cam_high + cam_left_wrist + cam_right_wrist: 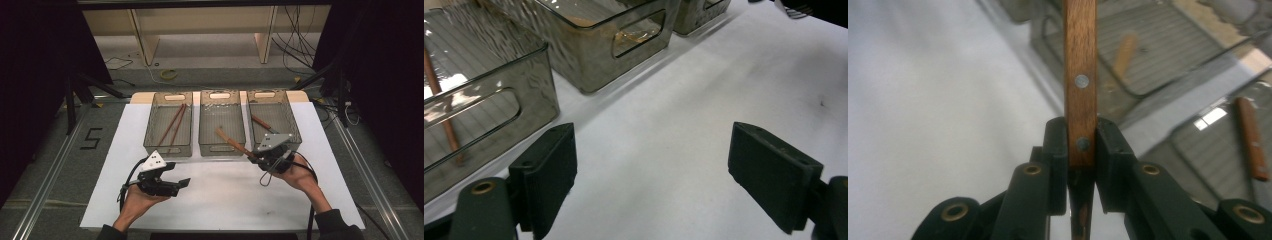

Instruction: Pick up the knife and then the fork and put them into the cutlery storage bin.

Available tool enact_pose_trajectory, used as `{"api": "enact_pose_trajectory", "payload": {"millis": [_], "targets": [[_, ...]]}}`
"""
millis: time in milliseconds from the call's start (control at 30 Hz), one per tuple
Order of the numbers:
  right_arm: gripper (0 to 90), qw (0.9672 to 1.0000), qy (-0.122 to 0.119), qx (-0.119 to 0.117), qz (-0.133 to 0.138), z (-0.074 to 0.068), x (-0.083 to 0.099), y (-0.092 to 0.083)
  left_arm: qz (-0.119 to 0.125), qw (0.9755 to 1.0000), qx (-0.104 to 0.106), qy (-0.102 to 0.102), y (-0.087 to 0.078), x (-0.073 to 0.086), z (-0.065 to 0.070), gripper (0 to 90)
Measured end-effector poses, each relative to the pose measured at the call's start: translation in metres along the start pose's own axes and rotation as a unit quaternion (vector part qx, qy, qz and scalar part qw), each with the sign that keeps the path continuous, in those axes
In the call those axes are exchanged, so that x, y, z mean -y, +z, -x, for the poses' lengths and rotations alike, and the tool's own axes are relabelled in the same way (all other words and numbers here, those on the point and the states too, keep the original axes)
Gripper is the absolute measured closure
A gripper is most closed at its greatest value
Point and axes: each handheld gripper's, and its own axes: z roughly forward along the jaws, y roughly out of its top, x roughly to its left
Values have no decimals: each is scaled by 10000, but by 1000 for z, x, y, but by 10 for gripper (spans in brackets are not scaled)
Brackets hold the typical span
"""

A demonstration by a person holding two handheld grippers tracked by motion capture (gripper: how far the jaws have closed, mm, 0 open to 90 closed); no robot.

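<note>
- Right gripper [260,159] clamps a wooden-handled utensil [234,143] over the middle bin's [222,148] near rim; its working end is hidden.
- Left gripper [181,184], near left, jaws wide, holds nothing.

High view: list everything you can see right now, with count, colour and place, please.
bins: three, clear grey, side by side at the far edge of the sheet.
chopsticks: reddish brown, apparently a pair, in the left bin.
wooden-handled utensil: one, brown, held over the middle bin's front rim.
second wooden-handled utensil: one, brown, in the right bin.
sheet: one, white, covering the table.
tape roll: one, yellow, floor beyond the table.
left gripper: black, open, over the sheet.
right gripper: black, shut on the wooden-handled utensil.
</note>
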Motion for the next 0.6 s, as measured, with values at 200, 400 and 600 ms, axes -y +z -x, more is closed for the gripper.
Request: {"api": "enact_pose_trajectory", "payload": {"millis": [200,400,600], "targets": [[780,9992,308,262,41,26,-7,-10,207,9998,36,28,-6,4,0,178],[780,9968,659,439,140,51,-13,-18,283,9996,5,-18,-8,9,-3,173],[779,9939,874,666,18,75,-17,-17,281,9996,-4,-58,-9,13,-2,168]]}}
